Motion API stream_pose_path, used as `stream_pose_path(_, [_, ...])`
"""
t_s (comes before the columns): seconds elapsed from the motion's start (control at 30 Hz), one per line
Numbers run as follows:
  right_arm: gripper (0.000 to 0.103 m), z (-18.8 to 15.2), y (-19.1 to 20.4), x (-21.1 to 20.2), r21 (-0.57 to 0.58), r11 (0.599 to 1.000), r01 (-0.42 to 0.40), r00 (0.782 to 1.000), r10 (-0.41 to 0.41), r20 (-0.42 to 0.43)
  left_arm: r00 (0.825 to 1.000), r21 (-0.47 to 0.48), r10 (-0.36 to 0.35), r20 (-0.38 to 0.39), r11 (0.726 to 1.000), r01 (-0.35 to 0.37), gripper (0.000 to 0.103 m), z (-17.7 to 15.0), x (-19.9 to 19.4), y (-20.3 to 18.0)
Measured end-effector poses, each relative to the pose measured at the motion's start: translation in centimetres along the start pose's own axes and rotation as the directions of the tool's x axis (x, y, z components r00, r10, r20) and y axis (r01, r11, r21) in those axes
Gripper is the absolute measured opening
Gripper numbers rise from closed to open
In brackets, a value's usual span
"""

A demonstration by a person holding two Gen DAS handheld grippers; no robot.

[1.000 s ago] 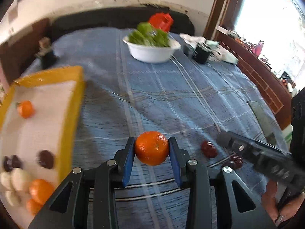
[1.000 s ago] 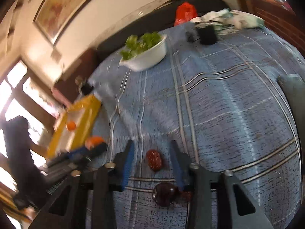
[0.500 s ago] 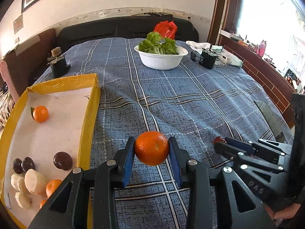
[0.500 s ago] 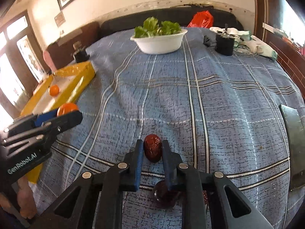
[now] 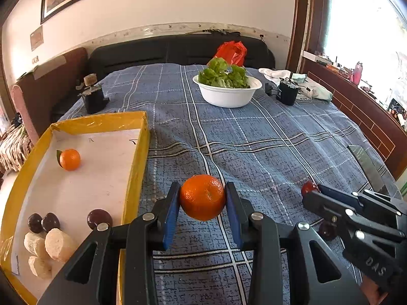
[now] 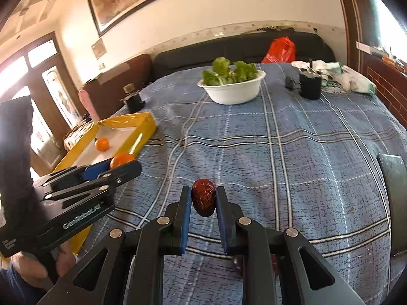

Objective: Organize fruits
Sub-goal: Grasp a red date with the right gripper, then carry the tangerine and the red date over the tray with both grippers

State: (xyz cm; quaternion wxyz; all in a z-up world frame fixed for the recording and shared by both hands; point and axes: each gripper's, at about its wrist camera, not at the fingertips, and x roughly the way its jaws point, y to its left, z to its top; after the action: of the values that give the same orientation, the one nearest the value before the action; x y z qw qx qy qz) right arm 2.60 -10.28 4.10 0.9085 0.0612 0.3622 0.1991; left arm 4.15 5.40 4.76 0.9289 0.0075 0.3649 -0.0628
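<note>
My left gripper [image 5: 202, 198] is shut on an orange [image 5: 202, 197] and holds it above the blue plaid cloth, just right of the yellow tray [image 5: 134, 162]. The tray holds another orange [image 5: 70, 159], dark round fruits [image 5: 99, 218] and pale pieces [image 5: 59, 245]. My right gripper [image 6: 203, 199] is shut on a red date [image 6: 203, 200], lifted off the cloth. In the left wrist view the right gripper [image 5: 311, 190] shows at the right with the date [image 5: 308, 187] at its tip. A dark fruit [image 5: 328, 230] lies on the cloth under it.
A white bowl of lettuce [image 5: 227, 94] stands at the far middle, with a black cup [image 5: 287, 92] and a white cloth [image 5: 307, 84] to its right. A small black object [image 5: 92, 97] stands beyond the tray. A dark flat object [image 6: 395, 198] lies at the right edge.
My right gripper closed on the red date and lifted it off the cloth. My left gripper kept hold of the orange and rose a little, staying beside the tray.
</note>
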Motion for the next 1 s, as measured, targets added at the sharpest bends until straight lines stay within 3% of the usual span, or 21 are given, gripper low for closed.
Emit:
stream_pose_path(0.47, [0.021,-0.4,2.2,-0.7,-0.084,0.995,-0.058,0.997,0.062,0.038,0.997,-0.067,0.027,0.067,0.997,-0.022,0.034,-1.2,-3.7,3.0])
stream_pose_path(0.77, [0.022,0.1,3.4,-0.8,-0.063,0.99,-0.129,0.991,0.13,0.016,0.989,-0.215,0.133,0.072,0.97,-0.115,0.034,-1.7,-7.3,12.8])
stream_pose_path(1.0, [0.022,1.4,8.9,0.9,-0.066,0.963,-0.263,0.963,0.258,-0.072,0.991,-0.332,0.122,-0.062,0.934,-0.135,0.034,-0.7,-5.0,21.0])
